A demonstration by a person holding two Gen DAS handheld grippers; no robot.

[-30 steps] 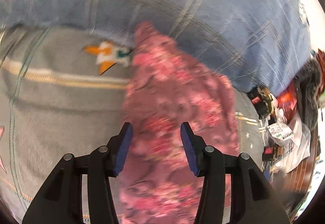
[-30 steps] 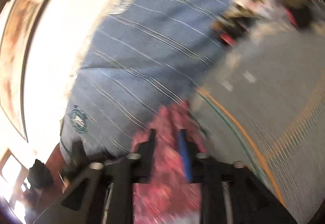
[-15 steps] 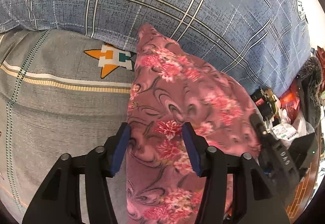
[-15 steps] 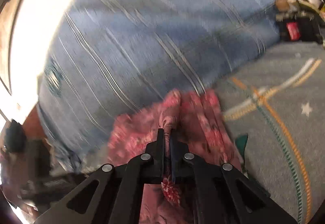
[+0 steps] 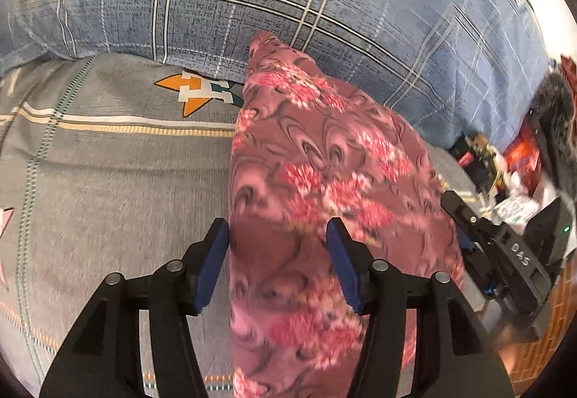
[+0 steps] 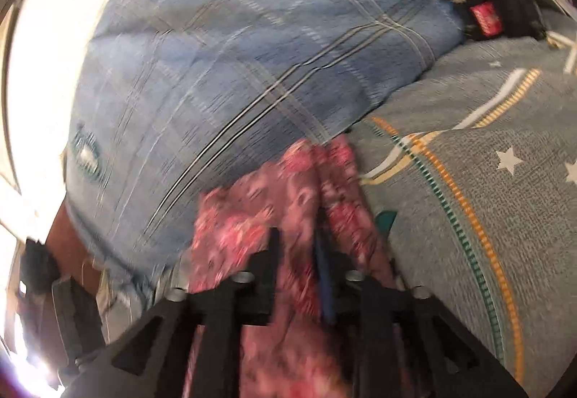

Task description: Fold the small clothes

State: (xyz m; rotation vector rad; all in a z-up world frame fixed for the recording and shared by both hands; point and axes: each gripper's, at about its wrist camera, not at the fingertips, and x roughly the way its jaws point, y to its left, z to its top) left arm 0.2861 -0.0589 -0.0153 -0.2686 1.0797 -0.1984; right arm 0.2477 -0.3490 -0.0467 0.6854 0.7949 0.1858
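The pink floral fabric garment [image 5: 324,188] lies on the grey patterned bedsheet [image 5: 108,181] against the blue plaid pillow [image 5: 324,1]. It looks light, limp and slippery, best pinched at a hem corner. The left gripper [image 5: 279,268] stands spread over it; the right gripper [image 6: 299,253], blurred, has just been opening, cloth apparently between its jaws.

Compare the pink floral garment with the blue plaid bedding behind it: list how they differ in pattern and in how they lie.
The pink floral garment bears swirls and flower clusters; the blue plaid bedding bears straight crossing lines. The garment lies as a narrow strip on the grey sheet, while the bedding bulges in a wide mound behind. Both are soft cloth on the bed.
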